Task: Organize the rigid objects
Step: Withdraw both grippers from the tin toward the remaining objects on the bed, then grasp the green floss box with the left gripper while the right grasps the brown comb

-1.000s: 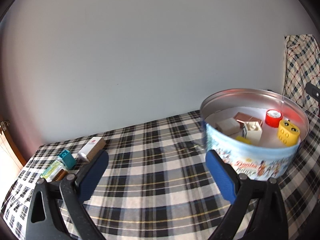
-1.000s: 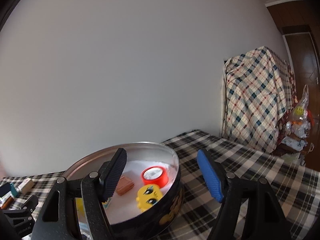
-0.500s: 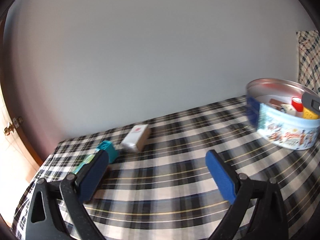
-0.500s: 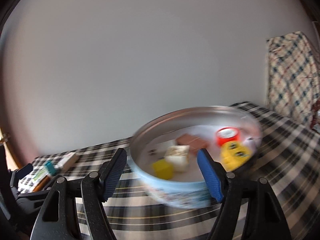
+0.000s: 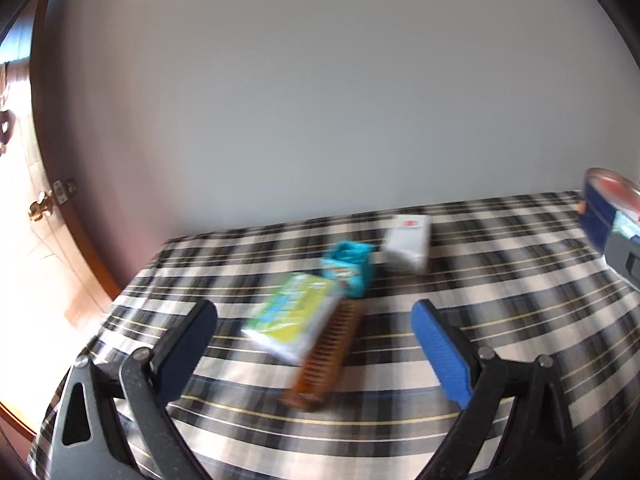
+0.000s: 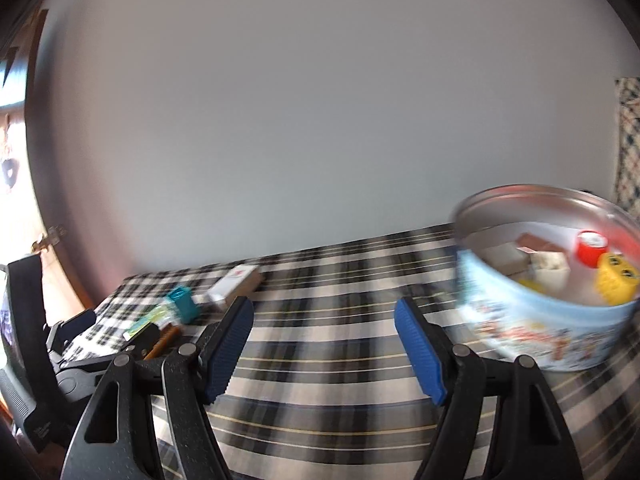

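Left gripper (image 5: 314, 334) open, empty, over the plaid cloth (image 5: 500, 300). Ahead: green packet (image 5: 294, 316) overlapping a brown comb (image 5: 326, 358), teal box (image 5: 350, 266), white box (image 5: 408, 242) (all blurred, labels unreadable). Right gripper (image 6: 324, 338) open, empty. Tin (image 6: 548, 344) at right, edge cut off; red-capped jar (image 6: 591, 246), yellow toy (image 6: 616, 278), probably blocks inside.

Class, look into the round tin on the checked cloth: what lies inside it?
Inside the round tin: a red cap, a yellow toy block, a brown block and pale blocks. The near wall hides the tin's floor and anything lower.
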Demonstrator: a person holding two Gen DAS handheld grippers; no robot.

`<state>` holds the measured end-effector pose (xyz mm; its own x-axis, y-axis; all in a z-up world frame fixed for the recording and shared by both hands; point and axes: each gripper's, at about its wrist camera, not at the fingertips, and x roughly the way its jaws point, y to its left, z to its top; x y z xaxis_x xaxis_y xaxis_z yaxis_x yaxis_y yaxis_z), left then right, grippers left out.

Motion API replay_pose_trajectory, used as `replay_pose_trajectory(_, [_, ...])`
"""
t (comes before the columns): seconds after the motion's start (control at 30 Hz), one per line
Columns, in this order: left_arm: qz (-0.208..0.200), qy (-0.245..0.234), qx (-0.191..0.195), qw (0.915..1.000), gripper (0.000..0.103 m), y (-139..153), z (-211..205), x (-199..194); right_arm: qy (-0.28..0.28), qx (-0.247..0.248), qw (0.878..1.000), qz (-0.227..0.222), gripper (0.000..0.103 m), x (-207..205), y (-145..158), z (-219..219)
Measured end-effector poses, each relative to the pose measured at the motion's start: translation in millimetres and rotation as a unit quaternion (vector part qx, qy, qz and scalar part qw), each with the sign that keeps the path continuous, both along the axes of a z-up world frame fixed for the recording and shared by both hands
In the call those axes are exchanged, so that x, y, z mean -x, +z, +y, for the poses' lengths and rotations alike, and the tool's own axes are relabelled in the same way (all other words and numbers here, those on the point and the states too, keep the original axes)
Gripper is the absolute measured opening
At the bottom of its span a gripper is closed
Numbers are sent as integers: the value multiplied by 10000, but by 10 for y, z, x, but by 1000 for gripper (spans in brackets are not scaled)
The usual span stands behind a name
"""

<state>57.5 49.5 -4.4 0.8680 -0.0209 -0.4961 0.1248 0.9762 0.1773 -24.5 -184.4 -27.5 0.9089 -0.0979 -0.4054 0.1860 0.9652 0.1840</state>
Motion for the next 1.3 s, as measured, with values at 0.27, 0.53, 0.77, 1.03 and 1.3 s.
replay_pose_trajectory(0.27, [226, 738, 47, 9970, 99, -99, 921, -456, 1059, -59, 9919, 698, 75, -563, -177, 898])
replay_pose_trajectory(0.53, [289, 1348, 223, 9902, 99, -134, 1512, -730, 1716, -110, 9700, 1721, 75, -1042, -480, 1655])
replay_pose_trajectory(0.77, [220, 1313, 188, 9909, 99, -101, 1520, -702, 1776, 52, 9592, 2197, 75, -1356, -623, 1982])
replay_pose_trajectory(1.03, [215, 970, 72, 9950, 99, -86, 1393, -663, 1915, 297, 9547, 2257, 27, -1351, -586, 1664])
replay_pose_trajectory(1.3, [425, 430, 114, 9981, 99, -143, 1213, -636, 2099, 51, 9554, 2076, 26, -1143, -519, 1256])
